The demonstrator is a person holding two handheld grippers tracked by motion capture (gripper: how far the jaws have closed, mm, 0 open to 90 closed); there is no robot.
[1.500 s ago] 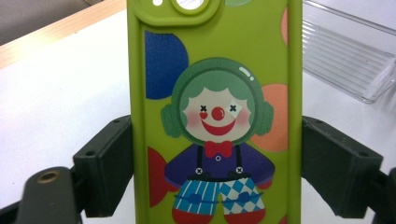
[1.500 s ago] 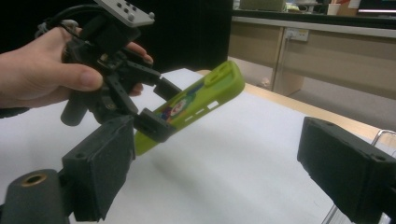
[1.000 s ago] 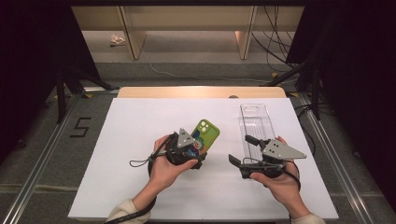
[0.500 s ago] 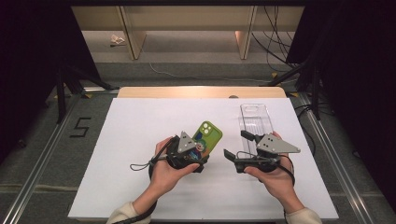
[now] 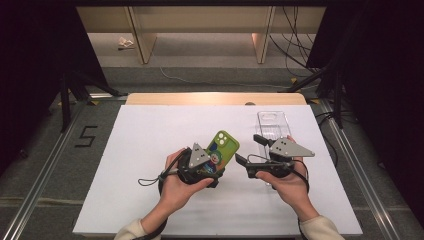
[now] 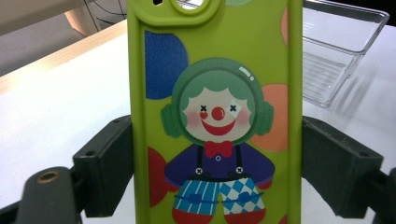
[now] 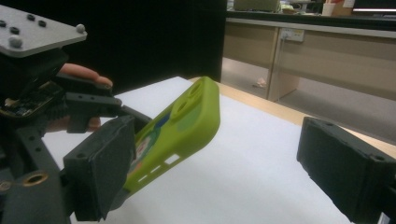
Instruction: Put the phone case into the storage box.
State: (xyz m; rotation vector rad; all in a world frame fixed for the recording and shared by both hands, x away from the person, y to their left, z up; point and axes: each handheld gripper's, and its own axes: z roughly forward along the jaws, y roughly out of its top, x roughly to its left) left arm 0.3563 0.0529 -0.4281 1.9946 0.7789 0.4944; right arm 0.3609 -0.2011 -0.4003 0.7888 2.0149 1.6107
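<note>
Green silicone sits squeezed between the pads of our left tool (image 5: 214, 159): it grips the phone case (image 5: 223, 151) by its two long edges, clown print facing the tool's camera, and has kept that clamp unchanged. We hold the case tilted up off the white worktop (image 5: 140, 150), camera cutout end raised and pointing away from us.

Our right tool (image 5: 247, 150) has its jaws spread wide with nothing between them. Compared with a second ago it has slid leftward across the worktop, away from the clear plastic tray (image 5: 272, 125) at the far right and toward the case, so the gap between the two tools has narrowed. From the right gripper view, the case's raised end (image 7: 187, 122) now lies just ahead of the near pad, not yet between the two.

We judge this to be the approach to a second grasp or a handover; the right tool must come further in before it can close.
</note>
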